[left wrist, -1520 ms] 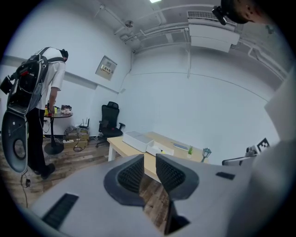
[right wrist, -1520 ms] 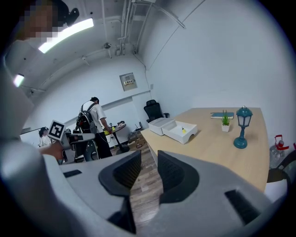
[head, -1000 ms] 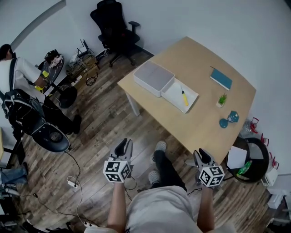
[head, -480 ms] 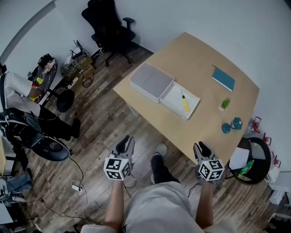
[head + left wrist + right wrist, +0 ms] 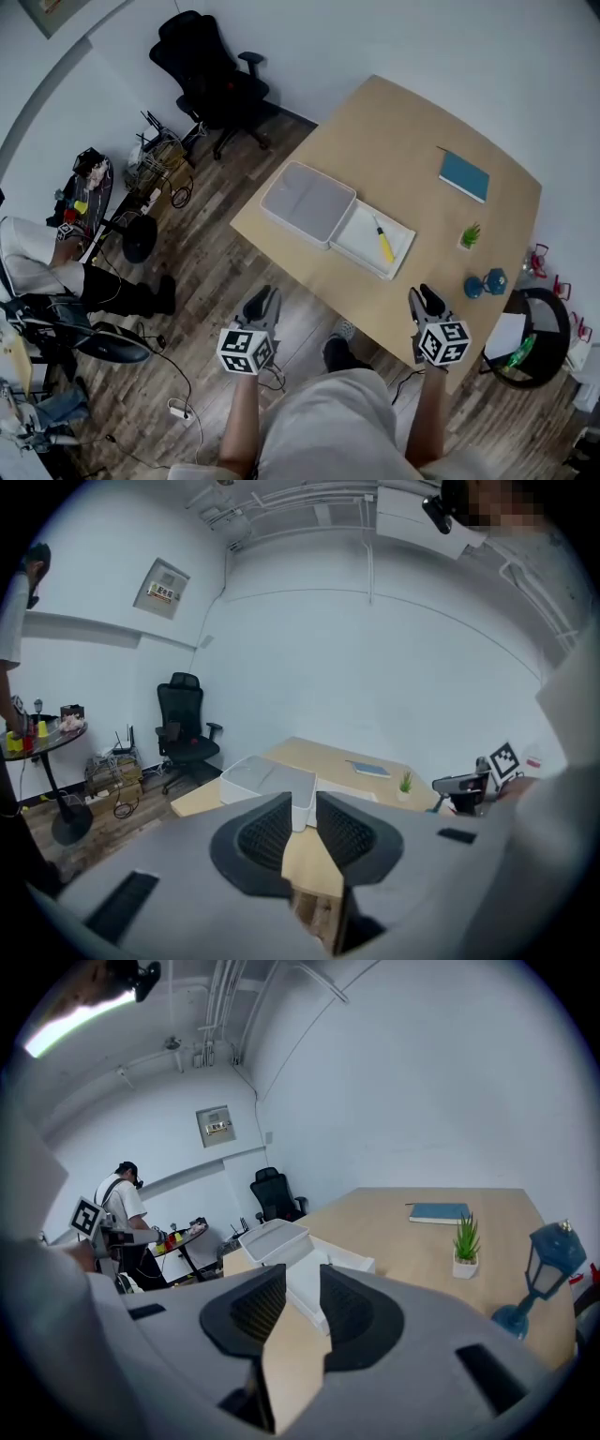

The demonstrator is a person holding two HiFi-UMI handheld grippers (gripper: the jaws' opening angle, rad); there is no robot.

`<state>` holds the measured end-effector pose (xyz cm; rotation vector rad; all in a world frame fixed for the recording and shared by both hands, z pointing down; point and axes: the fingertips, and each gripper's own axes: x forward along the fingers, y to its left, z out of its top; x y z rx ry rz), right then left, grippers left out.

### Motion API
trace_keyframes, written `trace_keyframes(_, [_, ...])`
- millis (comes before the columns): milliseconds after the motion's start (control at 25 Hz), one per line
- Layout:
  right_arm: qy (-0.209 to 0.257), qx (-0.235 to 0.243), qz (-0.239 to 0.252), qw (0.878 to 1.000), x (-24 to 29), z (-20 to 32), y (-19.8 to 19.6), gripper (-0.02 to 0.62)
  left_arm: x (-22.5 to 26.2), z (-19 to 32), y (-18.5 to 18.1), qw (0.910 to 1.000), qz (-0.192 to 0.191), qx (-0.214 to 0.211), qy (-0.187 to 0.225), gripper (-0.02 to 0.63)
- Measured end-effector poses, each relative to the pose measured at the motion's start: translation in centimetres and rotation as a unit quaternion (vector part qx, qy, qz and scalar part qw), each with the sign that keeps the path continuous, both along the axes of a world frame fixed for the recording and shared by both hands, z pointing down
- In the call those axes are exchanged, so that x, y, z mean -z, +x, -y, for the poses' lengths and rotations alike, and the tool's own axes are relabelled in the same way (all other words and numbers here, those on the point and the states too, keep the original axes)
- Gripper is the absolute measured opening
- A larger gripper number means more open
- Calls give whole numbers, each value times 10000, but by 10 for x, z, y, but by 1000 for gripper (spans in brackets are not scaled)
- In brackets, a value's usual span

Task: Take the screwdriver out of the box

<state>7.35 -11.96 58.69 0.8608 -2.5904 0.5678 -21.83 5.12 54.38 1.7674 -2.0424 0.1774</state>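
The person is stepping nearer, bringing the desk (image 5: 412, 141) closer. The left hand-held gripper (image 5: 262, 300) and right hand-held gripper (image 5: 427, 299) are hanging slightly parted, holding nothing. The screwdriver (image 5: 384, 243) is lying untouched in the open box (image 5: 360, 236), probably soon reachable.

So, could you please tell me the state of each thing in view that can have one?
Box, open, halves side by side on the table.
Screwdriver, lying in the shallow half, untouched.
Left gripper, open, empty.
Right gripper, open, empty.
Book, closed, flat.
Plant, upright.
Lantern, upright.
Office chair, empty.
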Motion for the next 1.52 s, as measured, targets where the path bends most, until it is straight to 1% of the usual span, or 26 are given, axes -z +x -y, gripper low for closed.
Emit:
trace_keyframes(120, [-10, 35, 15, 10000, -6, 24, -14, 117, -1, 24, -16, 9999, 69, -64, -57, 75])
trace_keyframes(240, [-203, 360, 107, 9991, -18, 38, -34, 115, -7, 47, -25, 9996, 33, -193, -218, 75])
trace_keyframes(320, [-286, 589, 82, 9978, -29, 42, -45, 117, -13, 58, -28, 9989, 31, -333, -334, 75])
trace_keyframes(400, [-319, 696, 11, 9971, -38, 49, -53, 115, -18, 68, -31, 9984, 71, -402, -388, 75])
trace_keyframes(560, [-353, 855, -220, 9955, -47, 64, -69, 117, -17, 83, -42, 9985, 75, -397, -381, 75])
trace_keyframes(760, [-319, 1042, -501, 9928, -48, 71, -86, 115, -21, 92, -55, 9987, -58, -390, -324, 75])
trace_keyframes(960, [-322, 983, -605, 9928, -45, 82, -98, 116, -26, 105, -59, 9979, -244, -544, -268, 75])
trace_keyframes(1160, [-515, 797, -881, 9916, -51, 90, -104, 116, -30, 134, -58, 9945, -380, -940, -278, 75])
trace_keyframes(1280, [-696, 812, -1018, 9890, -64, 91, -114, 115, -32, 153, -56, 9909, -432, -1236, -312, 75])
trace_keyframes(1400, [-871, 839, -1147, 9860, -77, 94, -127, 115, -39, 172, -55, 9854, -568, -1559, -381, 75])
trace_keyframes(1520, [-960, 746, -1473, 9816, -92, 99, -133, 115, -46, 186, -51, 9775, -648, -1950, -479, 75])
